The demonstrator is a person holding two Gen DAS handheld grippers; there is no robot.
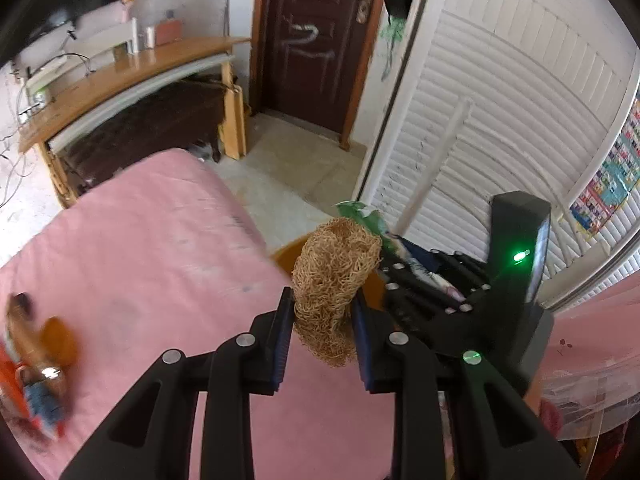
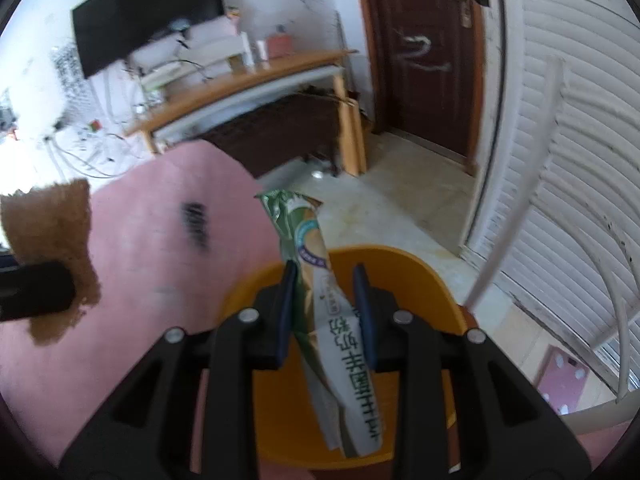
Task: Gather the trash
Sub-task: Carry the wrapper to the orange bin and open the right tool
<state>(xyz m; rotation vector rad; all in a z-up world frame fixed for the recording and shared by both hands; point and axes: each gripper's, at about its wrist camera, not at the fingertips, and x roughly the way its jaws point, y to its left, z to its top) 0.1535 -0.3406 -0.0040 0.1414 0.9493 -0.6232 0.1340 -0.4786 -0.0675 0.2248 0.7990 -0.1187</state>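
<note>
Pink bed (image 1: 152, 240) fills the near and left ground; pale floor, dark door and white louvred panels lie beyond. Orange bin (image 2: 400, 272) sits just off the bed's right edge, directly below the right gripper (image 2: 326, 280). Right gripper's fingers are clamped on a long green-and-white wrapper (image 2: 316, 240), its far end standing up over the bin mouth. Left gripper (image 1: 322, 304) is closed on a tan mesh scrubber (image 1: 336, 264), held above the bed edge near the bin rim. Judged step: carrying both pieces to the bin. Next move calls for each load to be centred over the opening before the fingers part, the left needing more rightward travel.
</note>
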